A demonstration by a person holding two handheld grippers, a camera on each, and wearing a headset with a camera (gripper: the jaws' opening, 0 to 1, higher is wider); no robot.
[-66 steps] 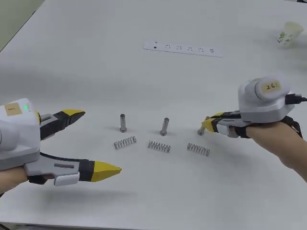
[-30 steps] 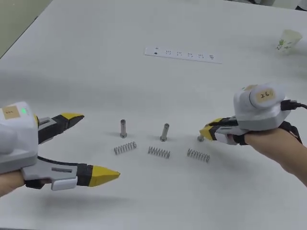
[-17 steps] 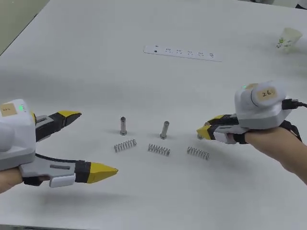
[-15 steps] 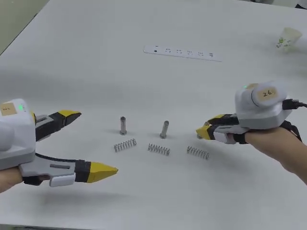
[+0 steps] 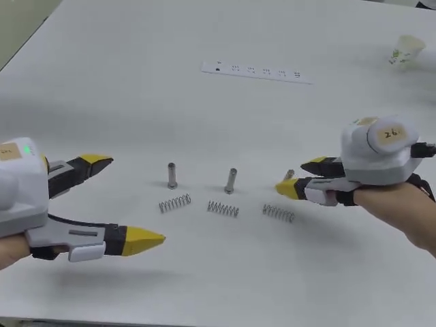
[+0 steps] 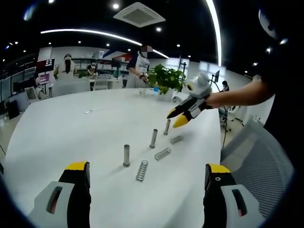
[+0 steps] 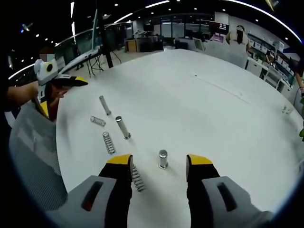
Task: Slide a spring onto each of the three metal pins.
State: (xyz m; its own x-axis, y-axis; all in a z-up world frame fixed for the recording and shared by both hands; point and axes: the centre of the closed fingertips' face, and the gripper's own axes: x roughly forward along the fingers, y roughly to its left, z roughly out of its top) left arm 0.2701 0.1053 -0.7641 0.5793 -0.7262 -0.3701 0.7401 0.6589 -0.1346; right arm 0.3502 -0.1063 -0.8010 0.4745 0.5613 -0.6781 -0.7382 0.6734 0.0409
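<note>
Left gripper (image 5: 129, 199), lower left: I saw it released, jaws wide | Right gripper (image 5: 298, 176), centre right: released, rightmost pin (image 7: 163, 159) standing between its jaws | Middle spring (image 5: 223, 208), mid-frame: lay just below middle pin (image 5: 231, 180), not on it.

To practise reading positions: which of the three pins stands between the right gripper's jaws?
The rightmost pin, between the open jaws of the right gripper; the middle pin and left pin stand apart.

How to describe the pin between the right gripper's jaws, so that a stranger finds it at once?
On the white table, near the power strip, three metal pins stand in a row. It is the right-end pin in the head view, the one between the right gripper's open jaws.
</note>
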